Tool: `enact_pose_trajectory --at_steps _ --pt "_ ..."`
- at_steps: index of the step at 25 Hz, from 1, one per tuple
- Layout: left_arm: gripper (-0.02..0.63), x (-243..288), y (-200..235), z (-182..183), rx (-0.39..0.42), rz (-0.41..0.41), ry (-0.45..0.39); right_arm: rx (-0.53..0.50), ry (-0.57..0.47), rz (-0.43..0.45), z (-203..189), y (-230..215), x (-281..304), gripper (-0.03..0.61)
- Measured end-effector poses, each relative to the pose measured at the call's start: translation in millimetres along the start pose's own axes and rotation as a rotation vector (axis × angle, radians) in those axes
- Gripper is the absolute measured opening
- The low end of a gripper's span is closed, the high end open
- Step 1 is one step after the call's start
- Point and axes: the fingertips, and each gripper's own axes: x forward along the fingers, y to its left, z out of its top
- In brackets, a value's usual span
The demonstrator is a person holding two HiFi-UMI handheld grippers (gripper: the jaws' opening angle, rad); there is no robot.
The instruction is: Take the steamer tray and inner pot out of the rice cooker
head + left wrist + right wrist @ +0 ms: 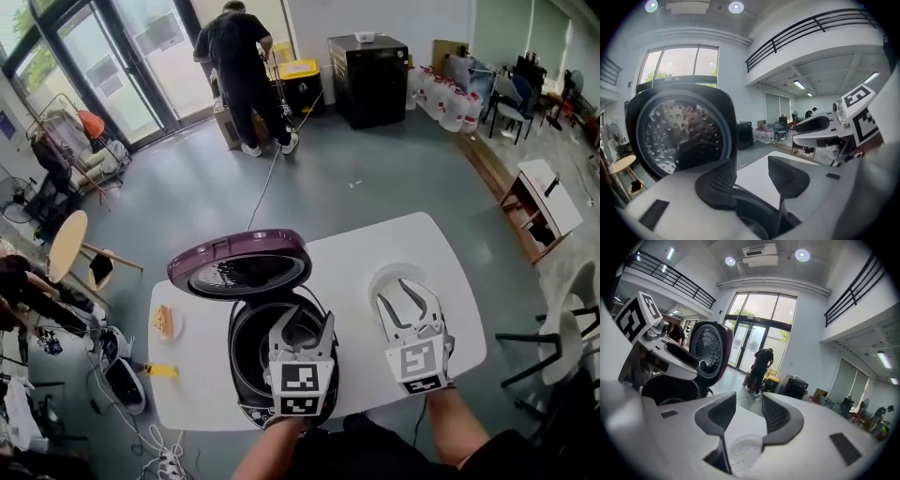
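steamer tray [746, 453] on table [356, 262] under right gripper [749, 403], jaws narrowly apart and empty, left gripper [751, 165] likewise over rice cooker [244, 339]

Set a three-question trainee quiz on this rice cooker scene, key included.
1. True or false: the lid of the rice cooker stands open.
2. Where is the steamer tray? A) inside the cooker B) on the table, under the right claw C) on the floor
3. What is between the jaws of the left claw?

Key: 1 true. 2 B. 3 nothing; the jaws stand apart over the cooker's opening.
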Motion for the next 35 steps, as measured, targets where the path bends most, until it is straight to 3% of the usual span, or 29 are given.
enact_pose_trajectory --at_steps 7,15,22,29,35 --pt "0.232 -42.5 87.6 -60.0 -0.081 0.126 0.130 0.002 0.011 0.160 13.7 74.5 23.4 0.175" --pt "0.248 -74.8 150.4 -126.8 -0.133 0.214 0.246 0.069 0.133 0.328 -16.3 149.6 61.0 0.175" --pt "0.247 -86.9 169.7 -150.8 -0.180 0.212 0.260 0.051 0.206 0.367 -36.6 183.5 72.5 0.175" --pt "0.241 -89.5 171.8 -168.4 -0.215 0.133 0.298 0.045 0.253 0.359 -48.7 190.5 74.0 0.175" --pt "0.202 -80.9 168.0 -182.3 -0.186 0.086 0.330 0.027 0.269 0.350 -54.9 195.9 76.8 0.175"
